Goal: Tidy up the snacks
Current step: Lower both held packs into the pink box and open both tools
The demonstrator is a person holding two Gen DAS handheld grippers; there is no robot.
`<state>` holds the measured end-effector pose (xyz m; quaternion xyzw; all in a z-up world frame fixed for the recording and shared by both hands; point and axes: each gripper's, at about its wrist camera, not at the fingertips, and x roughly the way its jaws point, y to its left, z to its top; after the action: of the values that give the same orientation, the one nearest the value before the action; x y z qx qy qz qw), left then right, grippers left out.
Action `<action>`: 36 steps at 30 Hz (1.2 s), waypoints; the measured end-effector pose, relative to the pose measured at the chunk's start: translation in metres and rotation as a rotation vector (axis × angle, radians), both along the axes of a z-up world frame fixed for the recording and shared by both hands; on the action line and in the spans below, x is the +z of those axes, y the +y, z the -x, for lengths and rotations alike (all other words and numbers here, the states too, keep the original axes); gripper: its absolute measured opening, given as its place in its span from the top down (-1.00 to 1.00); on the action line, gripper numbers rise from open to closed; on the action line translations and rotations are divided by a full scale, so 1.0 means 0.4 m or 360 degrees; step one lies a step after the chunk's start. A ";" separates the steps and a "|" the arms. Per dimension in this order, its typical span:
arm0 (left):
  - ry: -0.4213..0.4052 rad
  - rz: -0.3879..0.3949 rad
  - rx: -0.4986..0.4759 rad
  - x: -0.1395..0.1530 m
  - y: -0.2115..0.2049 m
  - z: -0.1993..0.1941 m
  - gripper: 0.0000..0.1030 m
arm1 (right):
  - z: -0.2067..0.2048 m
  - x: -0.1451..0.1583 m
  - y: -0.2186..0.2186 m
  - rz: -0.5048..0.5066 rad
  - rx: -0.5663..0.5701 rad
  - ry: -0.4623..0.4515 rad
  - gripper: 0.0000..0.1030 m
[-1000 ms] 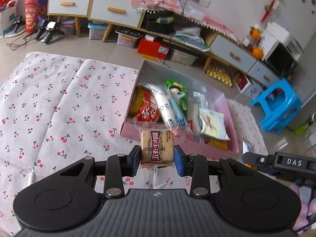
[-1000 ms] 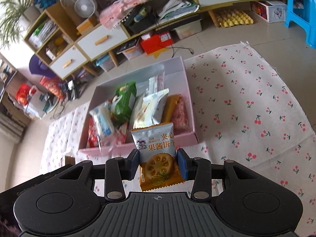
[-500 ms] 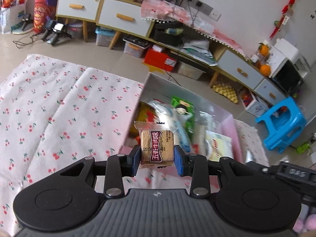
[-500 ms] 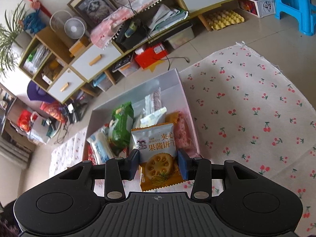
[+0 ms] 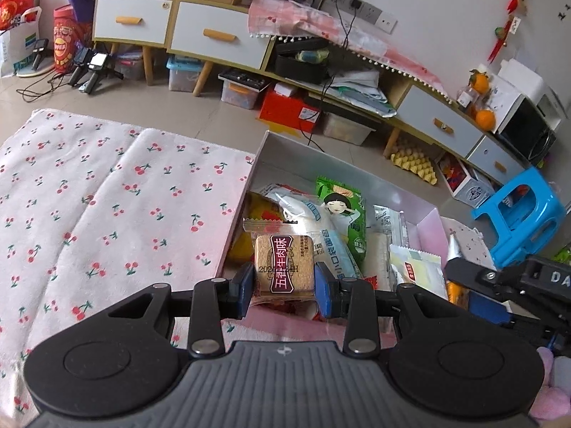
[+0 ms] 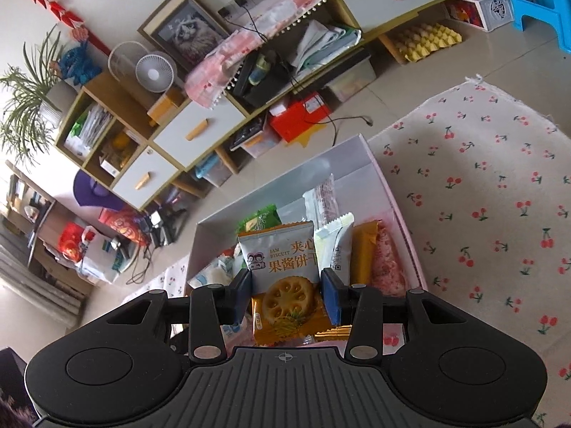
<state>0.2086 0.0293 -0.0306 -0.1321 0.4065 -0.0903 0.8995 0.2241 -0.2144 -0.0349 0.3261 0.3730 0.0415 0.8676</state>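
Observation:
My left gripper (image 5: 284,283) is shut on a small clear-wrapped brown cracker packet (image 5: 284,267) with a maroon label, held over the near edge of the pink snack box (image 5: 426,214). My right gripper (image 6: 285,296) is shut on a jam biscuit packet (image 6: 282,264), white above and orange below, held over the same box (image 6: 378,167). The box holds several snacks: a green packet (image 5: 344,210), a white-blue packet (image 5: 321,224), an orange packet (image 6: 364,253) and a pink one (image 6: 387,256). The right gripper's body shows in the left wrist view (image 5: 517,285).
The box lies on a white cherry-print cloth (image 5: 89,196) on the floor; the cloth also shows in the right wrist view (image 6: 481,196). A low cabinet with drawers (image 5: 214,35) and storage bins stands behind. A blue stool (image 5: 521,221) stands at the right.
Both grippers have moved forward over the box with their packets still held; the box and cabinets look nearer and the view tilts up.

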 end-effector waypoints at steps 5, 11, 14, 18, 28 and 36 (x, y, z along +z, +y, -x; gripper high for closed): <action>-0.0022 0.0010 -0.0029 -0.006 -0.008 -0.007 0.36 | -0.008 -0.012 -0.003 0.0005 -0.0026 -0.0025 0.18; -0.0037 0.0010 -0.0051 -0.008 -0.020 -0.006 0.36 | -0.014 -0.018 -0.007 -0.0040 -0.0062 -0.0049 0.17; -0.0042 -0.0003 -0.0066 -0.009 -0.022 -0.005 0.36 | -0.017 -0.016 -0.003 -0.0063 -0.0054 -0.0071 0.16; -0.0038 0.0004 -0.0062 -0.008 -0.016 -0.006 0.28 | -0.020 -0.016 0.000 -0.0083 -0.0040 -0.0071 -0.09; -0.0089 -0.0041 -0.0085 0.016 -0.018 0.015 -0.14 | -0.004 -0.011 -0.029 -0.0063 -0.0068 -0.0038 -0.26; 0.0018 -0.0093 -0.0107 0.024 0.002 0.042 -0.59 | 0.037 0.017 -0.066 0.0027 -0.0033 -0.0001 -0.47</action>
<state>0.1918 0.0301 -0.0212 -0.0926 0.4182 -0.1077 0.8972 0.2095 -0.2407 -0.0279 0.3226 0.3696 0.0295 0.8709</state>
